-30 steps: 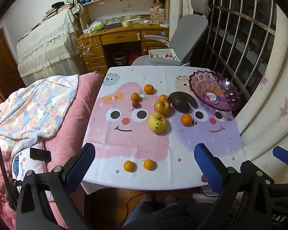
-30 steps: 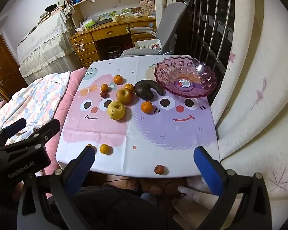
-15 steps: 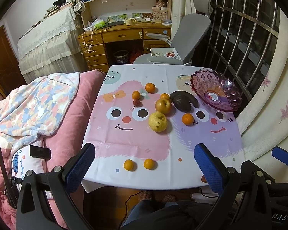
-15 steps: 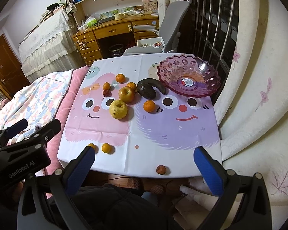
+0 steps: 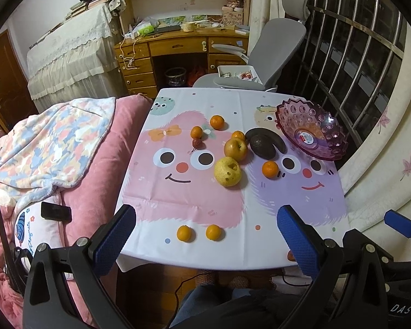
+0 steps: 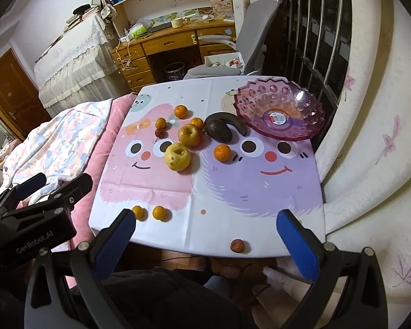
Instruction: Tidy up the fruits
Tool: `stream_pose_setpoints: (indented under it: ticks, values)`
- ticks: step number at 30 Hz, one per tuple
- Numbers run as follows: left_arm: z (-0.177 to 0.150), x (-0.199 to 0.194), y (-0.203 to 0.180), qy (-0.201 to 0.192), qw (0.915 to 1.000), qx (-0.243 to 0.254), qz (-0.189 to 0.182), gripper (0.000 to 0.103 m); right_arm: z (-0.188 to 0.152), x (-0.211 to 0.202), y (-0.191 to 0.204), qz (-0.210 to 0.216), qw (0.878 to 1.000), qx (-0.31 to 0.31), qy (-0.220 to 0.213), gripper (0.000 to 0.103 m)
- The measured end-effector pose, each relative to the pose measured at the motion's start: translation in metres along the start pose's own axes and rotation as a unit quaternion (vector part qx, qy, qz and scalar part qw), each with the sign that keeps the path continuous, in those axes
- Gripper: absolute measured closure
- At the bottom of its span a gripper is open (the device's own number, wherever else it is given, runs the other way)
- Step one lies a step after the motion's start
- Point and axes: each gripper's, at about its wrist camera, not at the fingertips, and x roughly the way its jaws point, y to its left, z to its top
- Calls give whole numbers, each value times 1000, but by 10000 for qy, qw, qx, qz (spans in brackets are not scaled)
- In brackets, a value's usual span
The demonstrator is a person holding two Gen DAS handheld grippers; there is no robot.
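Purple glass bowl [image 6: 279,115] is sitting empty at the far right of the tabletop [image 6: 254,192]. I am holding both jaws spread wide, gripping nothing. A small reddish fruit [image 6: 237,245] is lying nearest my right gripper [image 6: 205,233].

Wooden desk [image 5: 178,46], grey chair [image 5: 276,41], barred window [image 5: 356,44]

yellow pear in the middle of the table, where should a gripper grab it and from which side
Grip the yellow pear across its widest middle, coming down from above with the right gripper. It is round and free on left and right, while the apple sits close behind it, so put the fingers on its left and right sides.
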Motion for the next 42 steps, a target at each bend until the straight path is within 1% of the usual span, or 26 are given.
stream_pose_setpoints:
  ticks: [7, 10, 12, 16, 21, 24, 26, 30, 31, 35, 37, 40, 42]
  values:
    - [2, 4, 16, 57, 9999, -117, 34, 1, 3, 5, -1, 67, 9998, 98, -155, 0]
    - [5, 9, 22, 88, 9998, -134, 93, 1, 2, 11, -2, 37, 9997, 195, -131, 0]
    - [6, 13, 26, 117, 9998, -115, 90, 1, 1, 16, -2, -57, 9995, 275, -156, 0]
    - [11, 21, 37, 133, 9999, -97, -39, 1, 1, 18, -2, -87, 9984, 479, -291, 0]
    - [20, 32, 51, 99, 9992, -45, -378, 1, 1, 20, 8, -266, 9976, 363, -531, 0]
    - [24, 44, 57, 85, 9990, 158, -407, 1, -1, 23, 13, -402, 9961, 312, -716, 0]
    - [25, 52, 59, 151, 9985, 261, -447, 1, -5, 25, 15, -526, 9947, 311, -821, 0]
    - [21, 79, 64, 475, 9959, 426, -648, 1, -15, 27, 17, -733, 9905, 365, -1103, 0]
    - [20, 83, 64, 522, 9952, 479, -669, 1, -19, 29, 18, -811, 9897, 357, -1121, 0]
    - [12, 109, 55, 739, 9895, 943, -812, 1, -34, 45, 16, -1090, 9875, 374, -1073, 0]
    - [6, 119, 47, 757, 9860, 1226, -844, 1, -42, 53, 13, -1131, 9875, 411, -1022, 0]
    - [-1, 133, 41, 879, 9808, 1419, -1011, 1, -56, 65, 10, -1228, 9868, 459, -955, 1]
    - [-6, 148, 35, 997, 9769, 1526, -1114, 1, -66, 72, 7, -1363, 9848, 484, -966, 4]
